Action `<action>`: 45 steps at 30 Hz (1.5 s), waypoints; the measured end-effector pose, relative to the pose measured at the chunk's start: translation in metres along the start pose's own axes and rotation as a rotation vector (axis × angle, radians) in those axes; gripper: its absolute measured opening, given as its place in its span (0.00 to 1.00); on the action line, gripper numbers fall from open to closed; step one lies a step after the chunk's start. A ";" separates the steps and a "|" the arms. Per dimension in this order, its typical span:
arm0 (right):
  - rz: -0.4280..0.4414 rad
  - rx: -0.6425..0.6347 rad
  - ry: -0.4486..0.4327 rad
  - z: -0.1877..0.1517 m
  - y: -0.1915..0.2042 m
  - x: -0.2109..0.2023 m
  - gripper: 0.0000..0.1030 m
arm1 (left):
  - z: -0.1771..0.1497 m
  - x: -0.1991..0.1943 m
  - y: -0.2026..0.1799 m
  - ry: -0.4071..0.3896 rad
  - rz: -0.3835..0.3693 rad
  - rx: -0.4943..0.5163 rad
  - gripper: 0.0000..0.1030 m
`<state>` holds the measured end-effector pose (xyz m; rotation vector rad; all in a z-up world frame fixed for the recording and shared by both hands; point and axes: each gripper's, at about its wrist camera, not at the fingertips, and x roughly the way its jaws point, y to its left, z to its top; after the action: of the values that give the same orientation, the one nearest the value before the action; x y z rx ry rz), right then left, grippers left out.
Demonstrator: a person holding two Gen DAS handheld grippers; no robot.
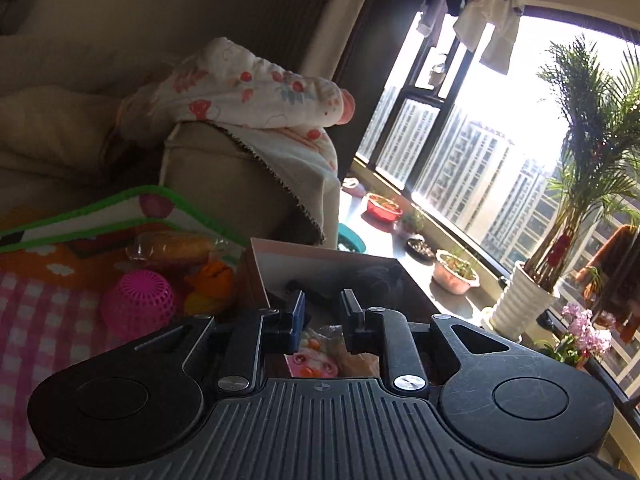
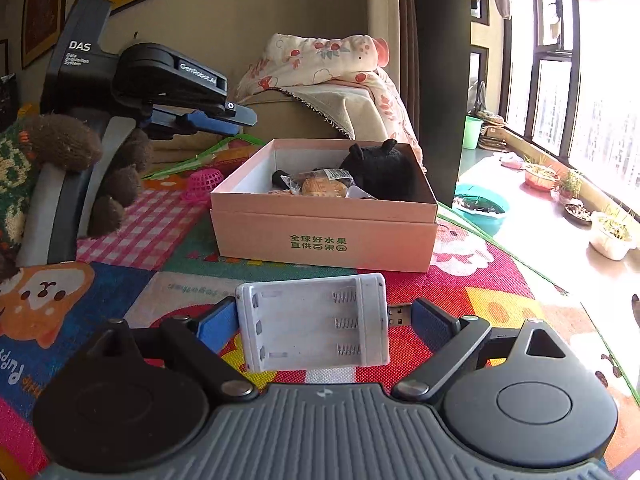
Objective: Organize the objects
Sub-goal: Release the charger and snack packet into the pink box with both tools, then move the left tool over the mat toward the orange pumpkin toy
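My right gripper [image 2: 322, 316] grips the white battery case [image 2: 316, 322] before the pink box [image 2: 324, 232] on the play mat [image 2: 500, 280]. My left gripper [image 1: 320, 306] is closed, empty, above the box. The case may hit the box wall and slip, I think.

Right tongs [image 2: 322, 318] spread wide, blue pads either side of white battery holder [image 2: 316, 322]; left pad touching its edge, right pad beside protruding USB plug; grip unclear. Holder empty, springs visible. Beyond it, open pink box [image 2: 324, 236] on colourful play mat [image 2: 472, 284], holding black plush [image 2: 380, 170] and wrapped pastry [image 2: 320, 186]. Left tongs [image 2: 236, 118] near shut, empty, raised left of box. Pink mesh ball [image 2: 204, 182] behind.
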<state>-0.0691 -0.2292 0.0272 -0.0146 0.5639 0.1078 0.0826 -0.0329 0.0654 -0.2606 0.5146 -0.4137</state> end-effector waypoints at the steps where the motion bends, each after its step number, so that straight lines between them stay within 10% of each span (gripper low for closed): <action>1: -0.003 -0.002 -0.001 0.003 0.000 0.002 0.89 | -0.006 -0.007 0.002 0.002 0.003 0.022 0.21; 12: -0.034 -0.077 -0.153 0.144 0.009 0.043 0.89 | -0.071 -0.069 0.032 0.106 0.010 0.082 0.21; 17: 0.005 -0.025 -0.060 0.191 0.015 0.100 0.95 | -0.076 -0.074 0.052 0.106 0.016 0.019 0.21; 23: -0.021 -0.024 0.043 0.159 0.025 0.119 0.97 | -0.078 -0.070 0.067 0.110 -0.012 -0.026 0.21; 31: -0.167 -0.155 -0.044 0.088 0.033 0.085 1.00 | -0.052 -0.050 0.073 0.079 0.043 -0.011 0.21; 45: -0.138 0.059 0.044 0.029 -0.002 0.080 1.00 | -0.022 -0.021 0.077 0.065 0.140 -0.048 0.21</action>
<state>0.0143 -0.2220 0.0090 0.0019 0.6085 -0.0432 0.0787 0.0414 0.0300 -0.2563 0.6036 -0.2748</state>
